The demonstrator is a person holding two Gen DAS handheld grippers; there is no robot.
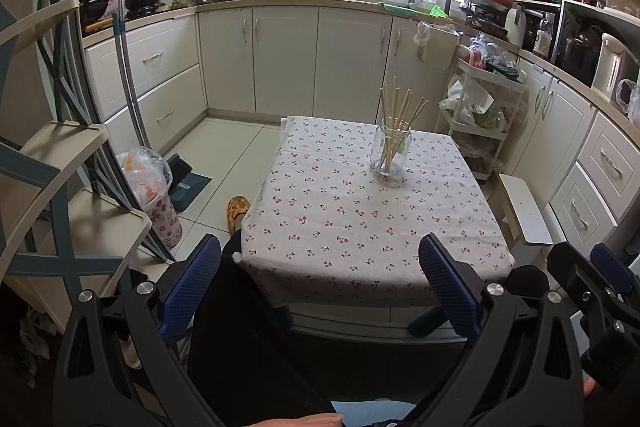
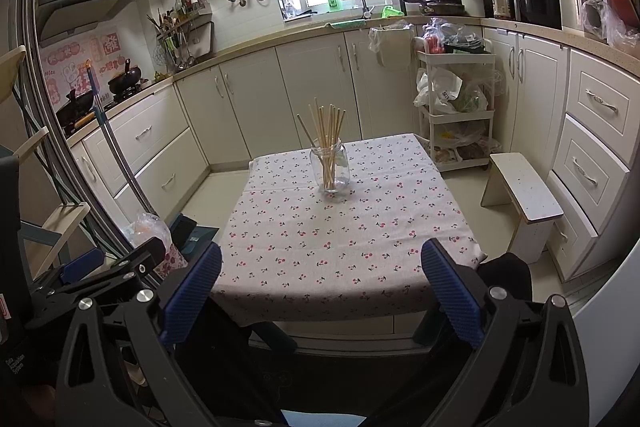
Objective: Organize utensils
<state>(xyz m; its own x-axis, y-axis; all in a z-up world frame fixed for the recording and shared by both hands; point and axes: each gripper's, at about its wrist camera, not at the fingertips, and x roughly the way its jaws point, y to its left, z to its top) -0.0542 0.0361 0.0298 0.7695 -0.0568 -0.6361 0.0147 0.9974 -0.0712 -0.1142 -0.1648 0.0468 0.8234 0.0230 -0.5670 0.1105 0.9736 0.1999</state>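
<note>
With every pale wooden chopstick [image 2: 329, 143] apparently already gathered upright in the clear glass jar [image 2: 330, 167], at twelve o'clock on the cherry-print tablecloth [image 2: 340, 247], the left gripper [image 1: 320, 283] and right gripper [image 2: 320, 291] hung back wide and empty near the table's edge.

A clear glass jar [image 2: 330, 167] stands upright on the cherry-print tabletop [image 2: 340, 251], well beyond both sets of wide-open jaws, holding a fanned bundle of pale wooden chopsticks [image 2: 326, 131] leaning against its rim.
</note>
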